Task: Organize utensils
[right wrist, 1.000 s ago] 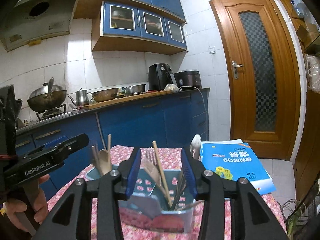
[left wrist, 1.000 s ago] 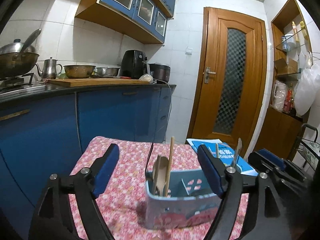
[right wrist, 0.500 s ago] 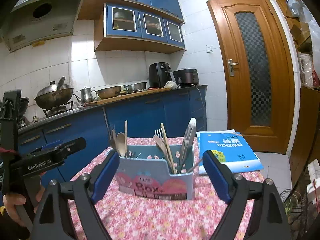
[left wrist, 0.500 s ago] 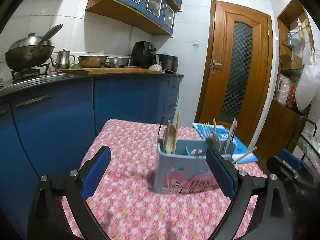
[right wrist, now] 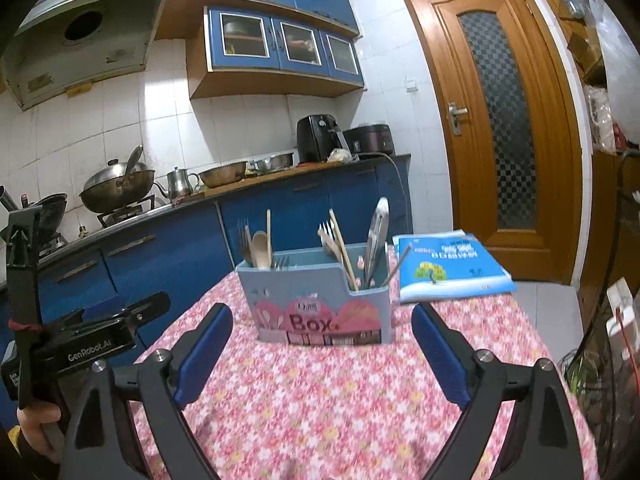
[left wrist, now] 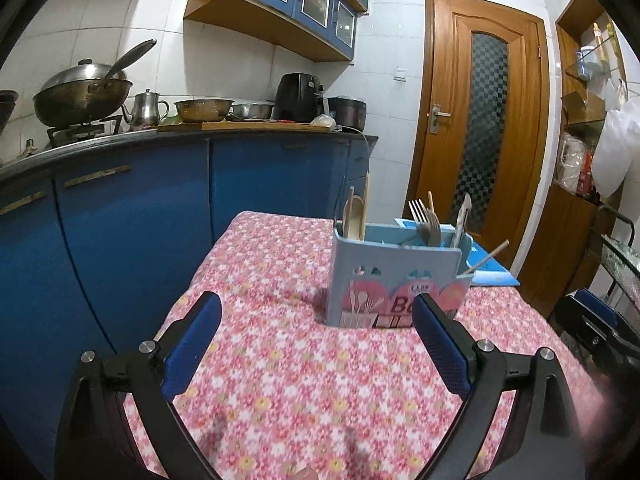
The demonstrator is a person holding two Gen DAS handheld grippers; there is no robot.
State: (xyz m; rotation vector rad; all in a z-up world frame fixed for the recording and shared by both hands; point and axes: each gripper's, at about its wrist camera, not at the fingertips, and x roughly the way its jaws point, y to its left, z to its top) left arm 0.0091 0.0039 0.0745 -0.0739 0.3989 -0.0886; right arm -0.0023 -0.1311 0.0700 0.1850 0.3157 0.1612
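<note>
Right wrist view: the utensil box (right wrist: 320,304) sits upright on the floral counter (right wrist: 360,400), forks (right wrist: 326,232), wooden spoon (right wrist: 261,245) and chopsticks inside. Both the right tongs (right wrist: 322,354) and left tongs (left wrist: 318,346) are spread wide, holding nothing, well short of the box. Blue book (right wrist: 448,268) lies just beside it.

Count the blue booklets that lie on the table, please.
1. The blue booklet lies flat on the floral tablecloth, behind and to the right of the utensil box. More sheets may be hidden under it.
</note>
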